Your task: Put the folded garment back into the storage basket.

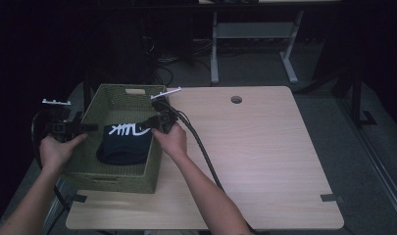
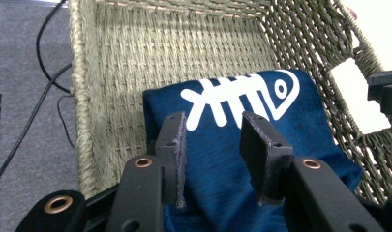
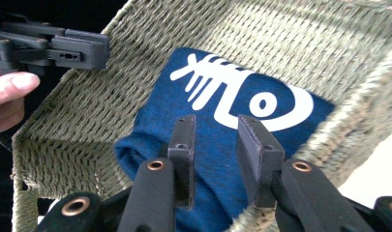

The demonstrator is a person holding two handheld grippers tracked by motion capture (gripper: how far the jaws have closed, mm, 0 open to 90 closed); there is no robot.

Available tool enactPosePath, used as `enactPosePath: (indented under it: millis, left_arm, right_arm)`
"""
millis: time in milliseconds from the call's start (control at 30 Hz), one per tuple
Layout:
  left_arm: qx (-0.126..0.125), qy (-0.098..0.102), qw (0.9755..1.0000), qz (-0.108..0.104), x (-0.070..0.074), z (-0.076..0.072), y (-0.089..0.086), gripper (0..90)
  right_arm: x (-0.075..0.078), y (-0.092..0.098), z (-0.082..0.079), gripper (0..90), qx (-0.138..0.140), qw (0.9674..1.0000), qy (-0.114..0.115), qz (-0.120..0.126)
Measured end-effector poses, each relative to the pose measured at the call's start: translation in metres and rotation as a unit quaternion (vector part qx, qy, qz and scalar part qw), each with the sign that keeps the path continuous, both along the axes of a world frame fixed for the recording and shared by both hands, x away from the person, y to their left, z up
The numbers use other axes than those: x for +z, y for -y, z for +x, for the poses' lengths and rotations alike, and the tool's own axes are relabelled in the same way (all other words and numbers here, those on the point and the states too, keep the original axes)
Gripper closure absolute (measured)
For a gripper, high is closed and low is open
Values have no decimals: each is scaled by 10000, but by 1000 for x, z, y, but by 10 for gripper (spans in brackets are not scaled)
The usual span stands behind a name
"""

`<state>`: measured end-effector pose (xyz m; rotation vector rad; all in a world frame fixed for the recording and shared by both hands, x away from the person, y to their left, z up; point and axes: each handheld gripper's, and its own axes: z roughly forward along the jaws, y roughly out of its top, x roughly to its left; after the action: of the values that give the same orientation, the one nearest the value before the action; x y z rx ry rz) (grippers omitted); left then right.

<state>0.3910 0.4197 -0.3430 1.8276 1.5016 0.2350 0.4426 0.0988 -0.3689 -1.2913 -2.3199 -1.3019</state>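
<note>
We read the work as laying a folded dark blue cloth [image 1: 125, 142] with a white fishbone print into the woven basket [image 1: 102, 172], and the cloth now lies on the basket floor, print up, its right side riding up against the right wall. In the left gripper view the cloth [image 2: 261, 130] sits under the left gripper [image 2: 214, 140], whose jaws stand apart with a clear gap and no fabric pinched between the pads, so we call it released on that side. Same story in the right gripper view: the right gripper [image 3: 215, 140] hangs over the cloth [image 3: 222, 111] with jaws parted, nothing clamped, cloth edge just below and between them. Likely reason for the pose: both hands came in from opposite basket walls to lower the cloth flat, so each gripper sits at its own rim. In the high view the left gripper [image 1: 90, 127] is at the left wall and the right gripper [image 1: 144, 128] at the right wall, both hands resting near the rims. Basket stands on the left end of the wooden table [image 1: 264, 161], near the front edge. The thick cable [image 1: 201, 147] from the right gripper trails across the tabletop toward the person. A round hole [image 1: 236, 99] is in the table near the far edge, well apart. In the way: the basket walls hem both grippers in, so we judge lifting out calls for going up first.
</note>
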Motion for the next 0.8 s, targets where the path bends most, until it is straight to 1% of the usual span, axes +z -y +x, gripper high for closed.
enactPosePath:
  millis: [133, 267, 367, 400, 433, 500, 567, 600, 667, 700, 767, 800]
  left_arm:
    - [-13, 108, 9998, -167, 4, -3, 1, 619]
    - [-67, 240, 9994, -223, 9, -7, 6, 618]
    - [-87, 309, 9991, -260, 13, -10, 10, 605]
    - [-86, 326, 9991, -275, 14, -12, 11, 605]
    - [-67, 367, 9989, -268, 15, -14, 13, 593]
    - [-62, 431, 9986, -312, 17, -17, 13, 589]
    - [-38, 484, 9982, -353, 20, -22, 14, 571]
    - [-38, 527, 9979, -367, 21, -25, 14, 571]
    - [7, 649, 9970, -432, 23, -33, 13, 556]
    - [15, 703, 9966, -426, 24, -38, 13, 548]
    - [76, 747, 9963, -420, 25, -46, 11, 530]
    - [103, 763, 9960, -454, 25, -51, 11, 530]
  right_arm:
    - [6, 5, -1, 665, 41, 9999, 13, 161]
    - [12, 12, -2, 638, 42, 9997, 43, 254]
    - [16, 22, -2, 613, 81, 9990, 43, 443]
    - [16, 22, -2, 613, 81, 9990, 43, 443]
    - [19, 26, -3, 600, 106, 9987, 79, 498]
    - [20, 28, -3, 599, 117, 9987, 79, 491]
    - [22, 34, -4, 583, 143, 9984, 93, 530]
    - [22, 34, -4, 583, 143, 9984, 93, 530]
    - [24, 38, -5, 574, 177, 9982, 151, 559]
    - [25, 40, -6, 570, 170, 9981, 167, 563]
    - [27, 47, -7, 551, 196, 9979, 192, 595]
    - [27, 47, -7, 551, 196, 9979, 192, 595]
